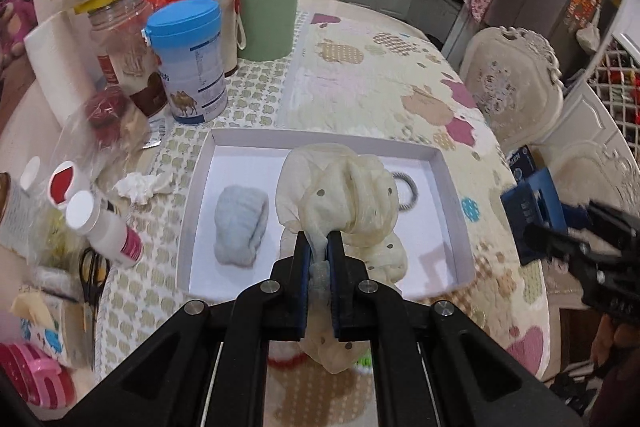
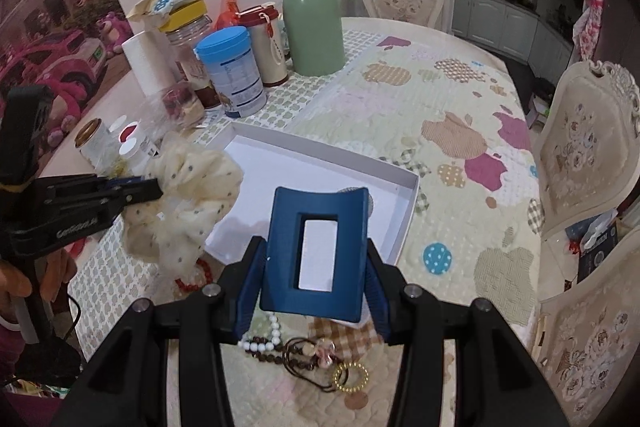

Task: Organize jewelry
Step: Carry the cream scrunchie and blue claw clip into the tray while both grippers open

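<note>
A cream dotted scrunchie hangs pinched in my left tongs over the white tray on the worktop, beside a pale blue scrunchie; my right tongs clamp a blue hair claw above loose bead bracelets.

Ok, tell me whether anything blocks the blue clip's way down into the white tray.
Nothing visible does. The right gripper holds the blue hair clip over the near right part of the white tray, whose floor is bare there. The cream scrunchie in the left gripper hangs off to the left.
</note>
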Tool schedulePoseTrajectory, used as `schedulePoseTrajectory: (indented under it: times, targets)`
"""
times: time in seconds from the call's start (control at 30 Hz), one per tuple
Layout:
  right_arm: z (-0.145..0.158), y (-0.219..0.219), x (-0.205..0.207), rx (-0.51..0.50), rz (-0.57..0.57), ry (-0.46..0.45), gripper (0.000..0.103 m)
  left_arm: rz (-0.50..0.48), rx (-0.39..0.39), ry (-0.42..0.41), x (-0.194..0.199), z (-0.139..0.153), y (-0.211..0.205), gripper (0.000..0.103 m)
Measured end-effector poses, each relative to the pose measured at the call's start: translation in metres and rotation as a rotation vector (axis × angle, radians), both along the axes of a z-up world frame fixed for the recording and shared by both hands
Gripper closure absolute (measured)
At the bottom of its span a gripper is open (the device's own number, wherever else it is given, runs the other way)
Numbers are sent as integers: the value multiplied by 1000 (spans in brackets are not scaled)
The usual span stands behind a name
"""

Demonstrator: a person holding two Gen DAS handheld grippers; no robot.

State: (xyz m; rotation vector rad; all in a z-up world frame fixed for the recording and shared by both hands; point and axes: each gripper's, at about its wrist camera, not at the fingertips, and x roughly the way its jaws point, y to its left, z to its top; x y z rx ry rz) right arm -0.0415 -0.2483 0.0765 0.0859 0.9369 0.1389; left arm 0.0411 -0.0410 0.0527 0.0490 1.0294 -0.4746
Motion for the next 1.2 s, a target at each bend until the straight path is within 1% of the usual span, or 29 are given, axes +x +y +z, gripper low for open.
schedulePoseTrajectory:
  times: [0.07,0.27,0.47,0.63,0.83,1.03,1.1,1.17,1.2]
  targets:
    - [-6,0,11,6,0,9,55,18,-15,30,16,-7,-3,103]
    - [-33,0,46,43,-6,46,55,38,-18,79,44,-29,-15,103]
    - [-67,0,87,80,-21,100,55,44,-4,124,73,-56,-30,103]
    - [-93,5,117,82,-23,133,55,70,17,171,97,-85,-34,103]
    - [-123,8,150,80,-30,164,55,98,57,212,109,-112,-28,103]
    - [-141,7,170,57,-37,183,53,116,62,219,113,-117,-23,103]
    - [-143,5,172,64,-39,188,49,112,62,219,114,-116,-23,98]
    - [-143,4,173,80,-46,202,47,109,57,217,113,-113,-23,90]
    - [-141,3,171,93,-46,200,45,109,55,214,112,-112,-23,89]
